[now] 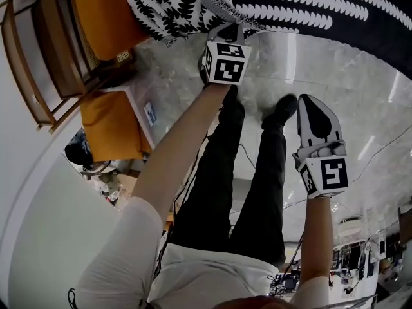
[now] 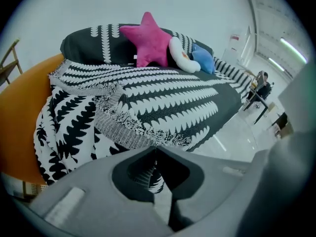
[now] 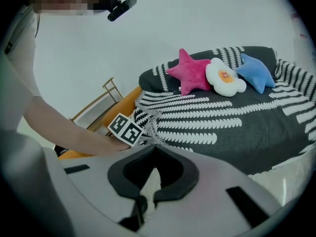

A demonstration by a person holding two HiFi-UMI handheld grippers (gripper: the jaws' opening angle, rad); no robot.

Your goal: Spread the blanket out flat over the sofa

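Observation:
The black-and-white leaf-patterned blanket (image 1: pixel 174 5) (image 2: pixel 148 107) (image 3: pixel 207 117) covers the orange sofa (image 2: pixel 19 112). It lies flat over most of the seat and is bunched and folded at the near left corner. My left gripper (image 1: pixel 226 29) (image 2: pixel 156 149) is at the blanket's fringed front edge, shut on a fold of it that shows between the jaws. My right gripper (image 1: pixel 304 100) (image 3: pixel 154 145) hangs over the floor, short of the sofa, shut and holding nothing. The left gripper's marker cube (image 3: pixel 126 130) shows in the right gripper view.
A pink star pillow (image 2: pixel 148 43), a white pillow (image 2: pixel 180 56) and a blue one (image 2: pixel 202 58) lean on the backrest. A wooden frame (image 1: pixel 38 56) and an orange box (image 1: pixel 112 127) stand left of the sofa. Cables cross the marble floor (image 1: pixel 360 108).

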